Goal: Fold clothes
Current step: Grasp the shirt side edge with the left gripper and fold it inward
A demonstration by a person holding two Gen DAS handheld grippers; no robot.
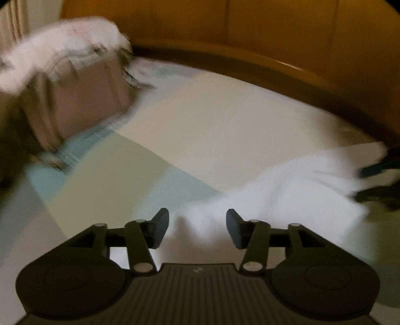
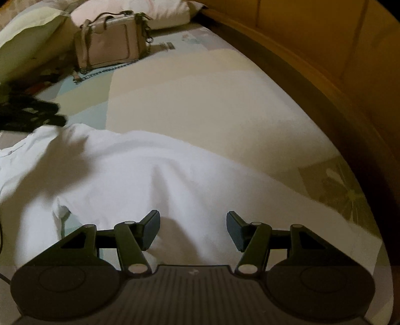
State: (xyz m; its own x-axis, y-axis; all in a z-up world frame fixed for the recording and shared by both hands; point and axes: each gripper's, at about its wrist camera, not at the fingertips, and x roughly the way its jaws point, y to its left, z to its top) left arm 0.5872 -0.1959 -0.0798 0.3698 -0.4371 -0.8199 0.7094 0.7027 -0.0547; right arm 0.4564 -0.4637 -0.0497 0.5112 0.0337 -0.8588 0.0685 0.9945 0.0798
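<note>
**Both grippers open over a white garment on the bed**

The right gripper [image 2: 193, 230] hangs low over the white garment [image 2: 140, 175], its jaws spread wide with nothing between them; the cloth lies rumpled under and ahead of the fingers, a raised crease running up between them. The left gripper [image 1: 197, 228] is likewise parted and empty, pointing along the bed with an end of the same white garment [image 1: 287, 180] just ahead of its fingertips and stretching away to its right. That view is smeared by motion, so whether the fingers touch the cloth cannot be told.

The garment lies across the near part of the bedspread [image 2: 200, 95], a cover of cream, pale green and light blue patches. Farther back, a beige handbag [image 2: 112, 45] with a chain strap stands on the cover, near a white pillow [image 2: 162, 12] behind it. A wooden bed frame [image 2: 325, 100] curves along the right edge.
</note>
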